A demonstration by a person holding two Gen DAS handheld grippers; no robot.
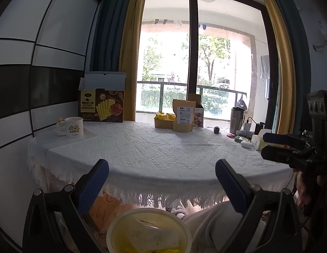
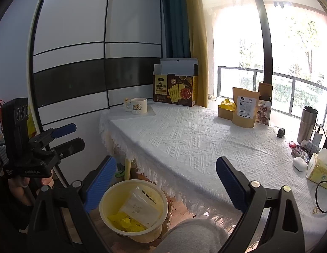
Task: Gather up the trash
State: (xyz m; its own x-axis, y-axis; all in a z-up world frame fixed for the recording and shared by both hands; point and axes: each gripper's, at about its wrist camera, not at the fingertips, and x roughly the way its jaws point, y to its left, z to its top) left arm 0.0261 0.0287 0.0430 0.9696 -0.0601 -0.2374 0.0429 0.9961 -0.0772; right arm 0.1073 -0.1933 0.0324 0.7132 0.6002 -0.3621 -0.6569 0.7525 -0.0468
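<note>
From where I stand, the left gripper (image 1: 162, 174) hangs spread wide and holds nothing, above the yellow bin (image 2: 133, 208) on the floor at the table's near edge. In that bin I count one pale wrapper (image 2: 140, 209) and a small heap of yellow scraps (image 2: 125, 221). All of that looks feather-light and limp; a pinch at an edge or a crumpled fold would lift it, though thin film may slip.

On the white tablecloth (image 2: 195, 145) stand one mug (image 2: 138, 105), one opened cracker box (image 2: 176, 91), one small carton stuffed with yellow wrappers (image 2: 226, 109), two upright pouches (image 2: 244, 110), and one steel flask (image 2: 306, 124).

The right gripper (image 2: 166, 184) is likewise wide apart and empty, hovering over the table's near corner. The tablecloth's middle holds no trash that I can make out.
</note>
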